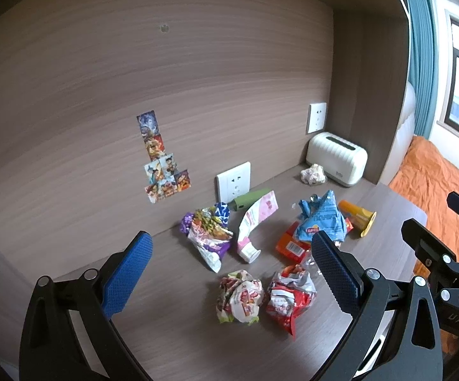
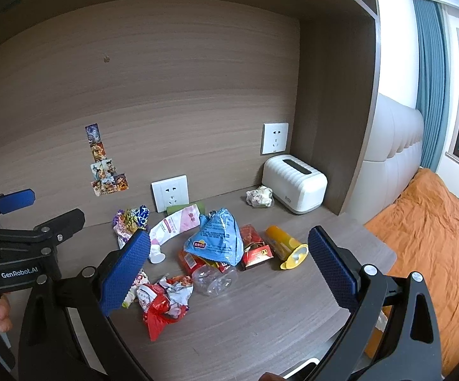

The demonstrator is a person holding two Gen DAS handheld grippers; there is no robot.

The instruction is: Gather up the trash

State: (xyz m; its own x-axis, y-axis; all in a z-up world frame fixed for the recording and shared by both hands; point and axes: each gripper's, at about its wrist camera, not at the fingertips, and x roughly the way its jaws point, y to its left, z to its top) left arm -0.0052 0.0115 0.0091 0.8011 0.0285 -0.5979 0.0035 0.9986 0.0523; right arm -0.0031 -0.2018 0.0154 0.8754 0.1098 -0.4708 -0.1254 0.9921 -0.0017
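Trash lies scattered on the wooden desk (image 1: 172, 327): a crumpled red-white wrapper ball (image 1: 240, 295), a red-white wrapper (image 1: 289, 298), a purple snack bag (image 1: 208, 235), a pink-white tube (image 1: 256, 222), a blue bag (image 1: 321, 219), a yellow-orange cup (image 1: 358, 217) and a paper wad (image 1: 313, 174). My left gripper (image 1: 229, 254) is open and empty above the near wrappers. My right gripper (image 2: 229, 250) is open and empty over the blue bag (image 2: 218, 238), a clear plastic bottle (image 2: 213, 279), a red box (image 2: 256, 249) and the red-white wrapper (image 2: 162, 301).
A white toaster-like appliance (image 2: 294, 182) stands at the back right corner. Wall sockets (image 2: 170, 192) and stickers (image 2: 105, 165) are on the back panel. A bed with an orange cover (image 2: 426, 241) lies right of the desk. The left gripper's body (image 2: 23, 244) shows at the left.
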